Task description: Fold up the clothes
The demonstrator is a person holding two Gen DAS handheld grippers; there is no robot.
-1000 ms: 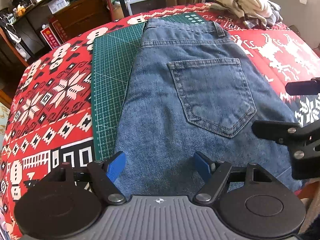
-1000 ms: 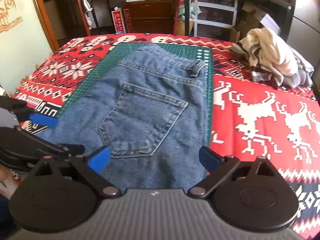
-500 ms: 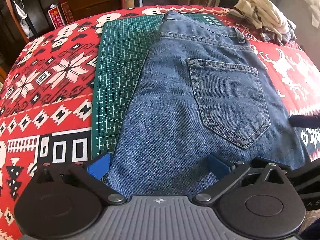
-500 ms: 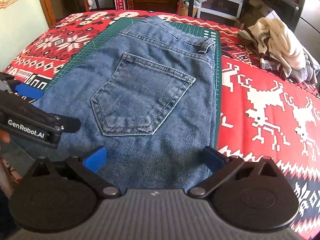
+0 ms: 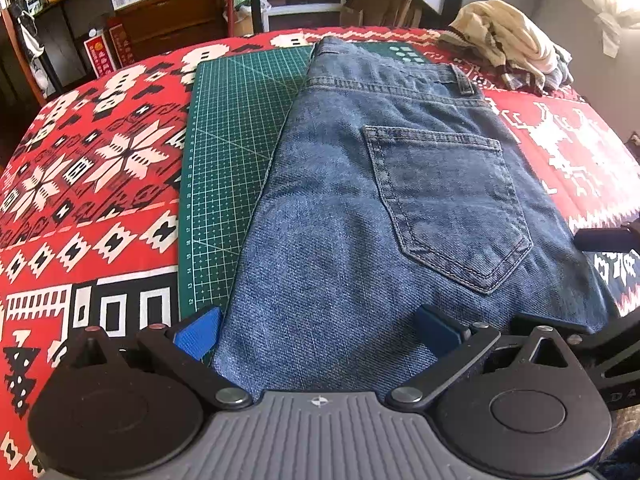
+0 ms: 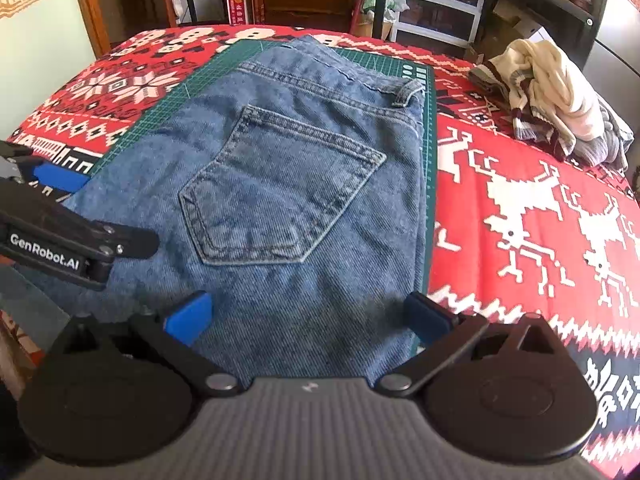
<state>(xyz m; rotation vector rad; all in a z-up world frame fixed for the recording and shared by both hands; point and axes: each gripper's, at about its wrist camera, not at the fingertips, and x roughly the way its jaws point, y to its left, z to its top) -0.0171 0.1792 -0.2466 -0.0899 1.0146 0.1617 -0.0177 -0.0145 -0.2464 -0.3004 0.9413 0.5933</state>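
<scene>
Folded jeans (image 5: 360, 216) flat on green cutting mat (image 5: 236, 128), mid-tabletop (image 5: 100, 184), near edge. Left claw (image 5: 318, 334) and right claw (image 6: 308, 318) spread wide over denim hem, possibly touching.

Green cutting mat (image 5: 236, 128) on my red patterned blanket (image 5: 100, 168) (dresser (image 5: 172, 16), drawers (image 6: 440, 12) behind).

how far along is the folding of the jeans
Done: the jeans lie folded lengthwise on the green mat, back pocket up. In hand: nothing; left gripper and right gripper sit at the near edge, jaws open. Left: the crosswise fold, then the clothes pile.
</scene>
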